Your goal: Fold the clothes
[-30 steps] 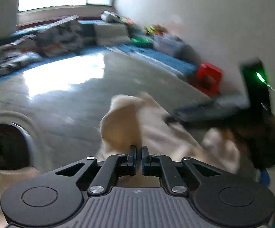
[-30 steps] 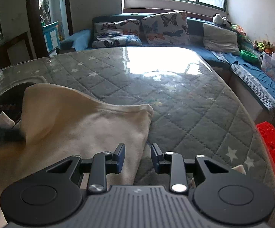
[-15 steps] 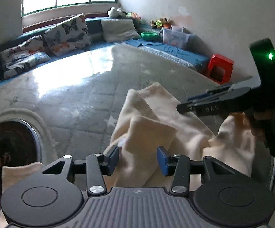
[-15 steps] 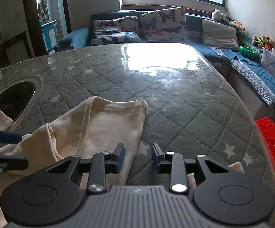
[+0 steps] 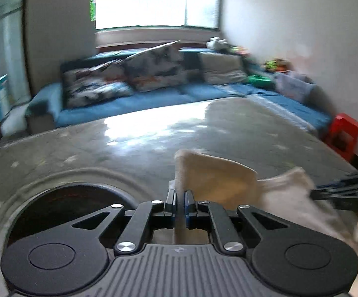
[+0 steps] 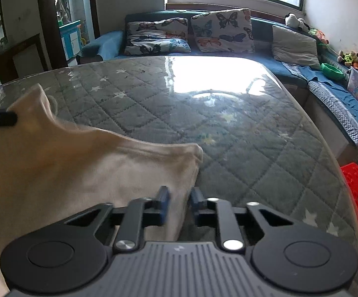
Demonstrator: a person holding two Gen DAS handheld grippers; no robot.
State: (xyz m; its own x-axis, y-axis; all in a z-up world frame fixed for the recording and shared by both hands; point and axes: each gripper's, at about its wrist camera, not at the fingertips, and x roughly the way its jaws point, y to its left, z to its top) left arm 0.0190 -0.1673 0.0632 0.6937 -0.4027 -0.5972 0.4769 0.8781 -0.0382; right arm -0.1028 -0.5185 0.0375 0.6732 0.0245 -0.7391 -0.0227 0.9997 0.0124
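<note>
Cream garment being lifted off the quilted table

Left wrist view: the cream garment (image 5: 213, 175) is being pinched between the left gripper (image 5: 179, 199)'s nearly closed jaws; a thin hold risks slipping. Right wrist view: the right gripper (image 6: 179, 201) is being held narrowly apart astride the hem, so the quilted table (image 6: 228, 123) may drag it.

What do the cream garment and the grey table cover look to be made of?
The cream garment looks like soft, matte knit, perhaps cotton or fleece: it drapes and creases loosely where the left gripper pinches it. The table cover appears to be quilted grey fabric with diamond stitching and pale stars. Its strong window glare suggests a clear glossy sheet on top, glass or plastic.
</note>
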